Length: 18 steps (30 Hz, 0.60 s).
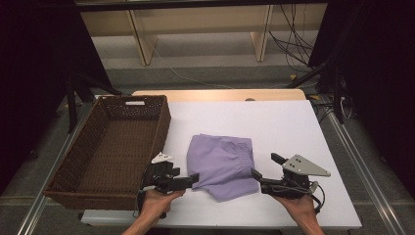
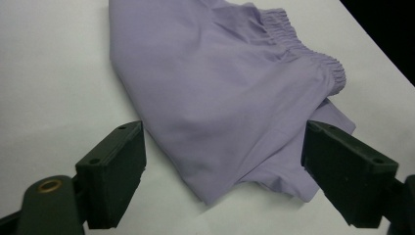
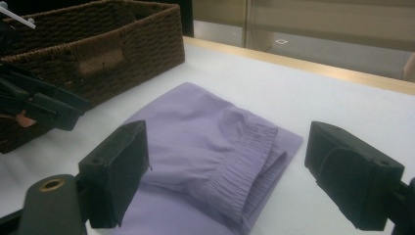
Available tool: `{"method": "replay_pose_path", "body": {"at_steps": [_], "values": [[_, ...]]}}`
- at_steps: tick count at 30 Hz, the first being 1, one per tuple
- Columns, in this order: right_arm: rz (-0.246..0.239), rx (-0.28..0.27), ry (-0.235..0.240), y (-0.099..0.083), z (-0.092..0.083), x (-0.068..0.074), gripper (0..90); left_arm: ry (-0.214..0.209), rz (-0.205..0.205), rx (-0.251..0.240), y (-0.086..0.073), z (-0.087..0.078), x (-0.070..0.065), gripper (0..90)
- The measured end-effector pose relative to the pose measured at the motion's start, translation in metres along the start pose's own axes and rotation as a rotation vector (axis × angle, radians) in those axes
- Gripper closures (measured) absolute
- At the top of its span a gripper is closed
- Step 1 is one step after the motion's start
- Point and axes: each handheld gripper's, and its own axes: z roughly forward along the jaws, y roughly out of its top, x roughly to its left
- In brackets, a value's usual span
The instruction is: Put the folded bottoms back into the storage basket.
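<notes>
High view: folded lilac shorts (image 1: pixel 223 166) lie on the white table (image 1: pixel 293 127), just right of the wicker basket (image 1: pixel 110 147), which looks empty. The left gripper (image 1: pixel 192 179) sits at the near-left corner of the shorts, almost touching it, jaws pointing right. The right gripper (image 1: pixel 262 166) sits at the near-right edge of the shorts, jaws pointing left toward them. Both hands (image 1: pixel 155 201) come in low from the near side, wrists nearly level with the table.

Left gripper view: the jaws stand wide apart and hold nothing; the near corner of the shorts (image 2: pixel 230 107) lies between them, with the elastic waistband (image 2: pixel 313 58) on the far side. The likely risk here: closing on this loose corner would catch only the top layer, so the fold would open when lifted toward the basket.

Right gripper view: the jaws are also spread wide and empty, with the waistband edge of the shorts (image 3: pixel 215 152) between and beyond them. The basket (image 3: pixel 98 54) stands past the shorts, and the other gripper (image 3: pixel 44 105) shows just in front of it. If one side lifts sooner or higher than the other, the shorts could sag and drag on the basket's rim, or slip from a shallow grip.
</notes>
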Motion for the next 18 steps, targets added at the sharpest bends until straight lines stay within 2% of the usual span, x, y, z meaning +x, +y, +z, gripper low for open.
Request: {"method": "replay_pose_path", "body": {"at_steps": [9, 12, 18], "values": [[0.004, 0.029, 0.0, 0.002, 0.008, -0.006, 17.4, 0.011, -0.01, 0.043, -0.001, 0.006, 0.002, 17.3], [-0.001, 0.048, 0.005, 0.005, 0.016, -0.009, 17.4, 0.031, -0.027, 0.06, 0.0, 0.009, 0.005, 18.9], [-0.012, 0.073, 0.001, 0.01, 0.028, -0.015, 17.5, 0.026, -0.047, 0.095, 0.001, 0.016, 0.009, 23.0]]}}
